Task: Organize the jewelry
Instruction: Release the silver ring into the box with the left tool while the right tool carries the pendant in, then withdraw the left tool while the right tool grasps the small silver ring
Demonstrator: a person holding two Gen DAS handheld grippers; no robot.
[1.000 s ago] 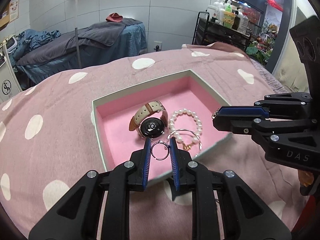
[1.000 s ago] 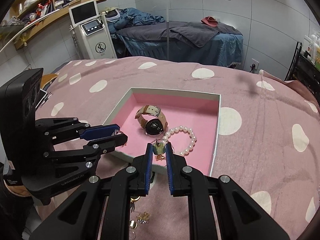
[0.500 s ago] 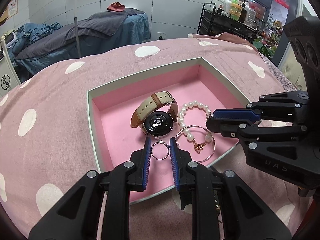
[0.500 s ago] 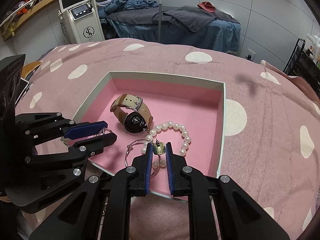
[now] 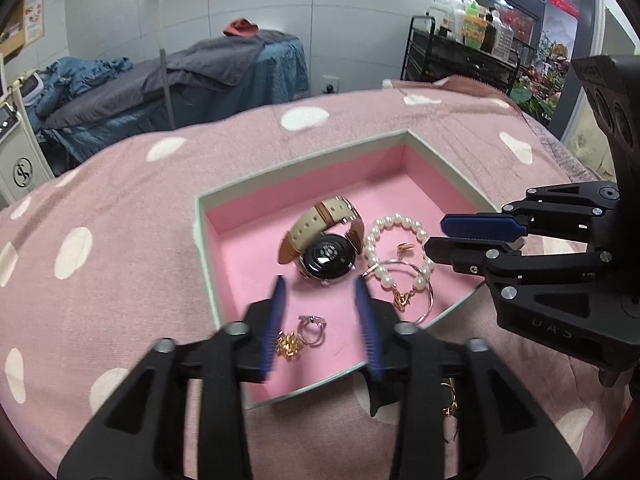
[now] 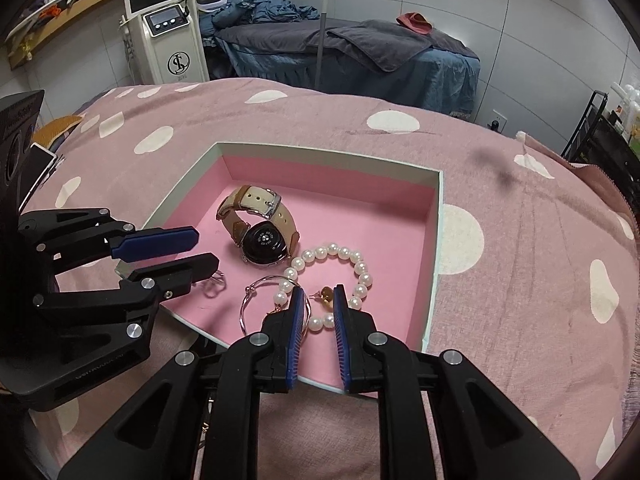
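A pink-lined box lies on the spotted pink cloth. In it are a watch, a pearl bracelet, a thin bangle, a silver ring, a gold flower piece and a gold earring. My left gripper is open above the ring. My right gripper is open, with the earring lying between its fingertips.
Small gold pieces lie on the cloth outside the box's near wall. A massage bed, a white machine and a bottle rack stand behind the table.
Both grippers opened. The left one let go of the silver ring, which now lies in the box. The right one let go of the gold earring inside the pearl bracelet.
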